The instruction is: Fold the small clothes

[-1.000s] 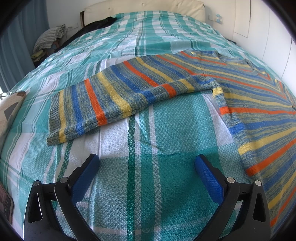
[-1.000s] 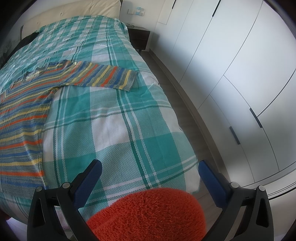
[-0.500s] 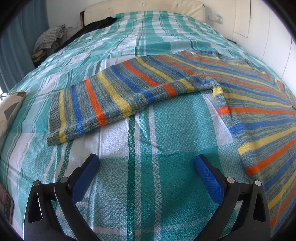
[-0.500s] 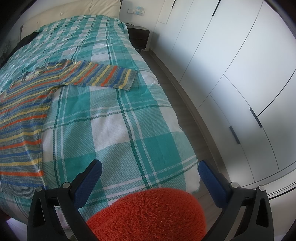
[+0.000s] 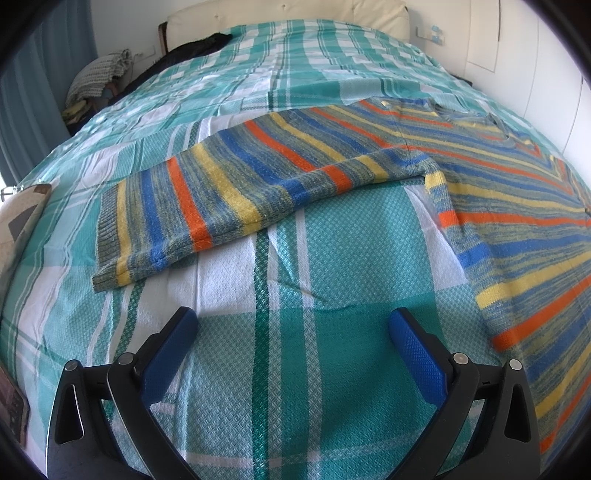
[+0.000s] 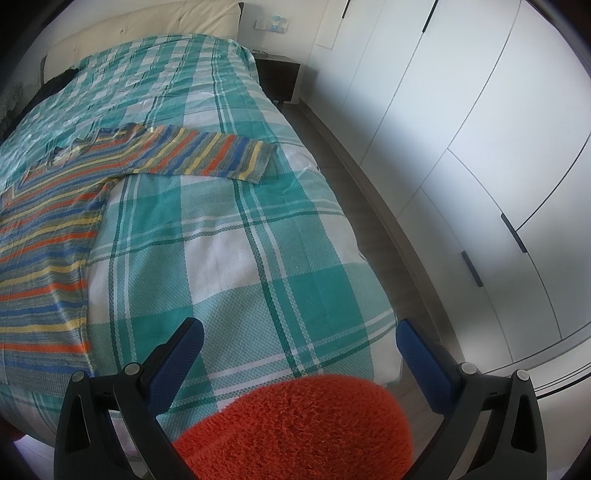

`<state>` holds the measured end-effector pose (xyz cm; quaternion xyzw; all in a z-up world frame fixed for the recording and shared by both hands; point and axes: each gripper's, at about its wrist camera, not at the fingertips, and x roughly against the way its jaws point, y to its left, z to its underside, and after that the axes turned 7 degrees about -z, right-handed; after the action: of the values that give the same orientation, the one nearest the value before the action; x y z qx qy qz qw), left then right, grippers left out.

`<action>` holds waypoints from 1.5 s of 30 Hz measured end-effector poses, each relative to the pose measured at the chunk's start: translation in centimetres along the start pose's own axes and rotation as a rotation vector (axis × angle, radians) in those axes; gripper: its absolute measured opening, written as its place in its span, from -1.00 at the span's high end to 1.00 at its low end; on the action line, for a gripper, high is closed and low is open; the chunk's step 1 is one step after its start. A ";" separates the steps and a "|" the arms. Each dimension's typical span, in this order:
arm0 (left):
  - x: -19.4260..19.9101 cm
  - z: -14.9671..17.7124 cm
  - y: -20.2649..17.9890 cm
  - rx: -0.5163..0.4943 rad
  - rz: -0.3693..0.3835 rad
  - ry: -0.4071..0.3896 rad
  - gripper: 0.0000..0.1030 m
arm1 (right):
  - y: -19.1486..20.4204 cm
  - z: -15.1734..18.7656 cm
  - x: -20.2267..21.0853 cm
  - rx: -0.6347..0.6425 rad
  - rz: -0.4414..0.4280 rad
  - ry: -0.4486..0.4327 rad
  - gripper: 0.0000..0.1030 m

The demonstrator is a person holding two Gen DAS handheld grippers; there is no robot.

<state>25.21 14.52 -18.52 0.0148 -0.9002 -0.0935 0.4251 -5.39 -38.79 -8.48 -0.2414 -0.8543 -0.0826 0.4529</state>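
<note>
A striped knit sweater (image 5: 517, 206) in blue, orange, yellow and grey lies spread flat on a bed with a teal and white plaid cover (image 5: 295, 350). One sleeve (image 5: 207, 206) stretches to the left in the left wrist view. The other sleeve (image 6: 207, 157) reaches toward the bed's right edge in the right wrist view, with the sweater body (image 6: 44, 251) at the left. My left gripper (image 5: 293, 328) hovers open over bare cover, below the sleeve. My right gripper (image 6: 301, 338) is open near the bed's corner, above a fuzzy orange thing (image 6: 295, 428).
White wardrobe doors (image 6: 461, 147) run along the bed's right side, with a strip of floor (image 6: 369, 206) between. A dark nightstand (image 6: 279, 75) stands by the headboard (image 5: 288, 11). Dark clothes (image 5: 195, 50) and a folded grey pile (image 5: 99, 75) lie at the far left.
</note>
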 end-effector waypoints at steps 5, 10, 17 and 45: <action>0.0 0.0 0.0 0.000 -0.001 -0.001 -0.99 | -0.1 0.0 0.2 -0.004 -0.011 -0.011 -0.99; 0.0 -0.2 -0.2 0.002 -0.007 0.004 -0.99 | -0.5 0.2 0.4 -0.015 -0.026 -0.022 -0.99; 0.1 -0.3 0.1 0.014 0.010 0.009 -0.99 | -0.8 0.5 -0.8 -0.021 -0.107 0.041 -0.99; 6.5 4.6 0.4 0.282 -0.125 0.030 -0.97 | -4.7 -16.4 -25.3 -0.601 -0.598 0.099 0.96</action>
<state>17.55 14.90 -16.32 0.1316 -0.8952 0.0078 0.4258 16.33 -57.29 -19.23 -0.1001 -0.8017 -0.4672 0.3591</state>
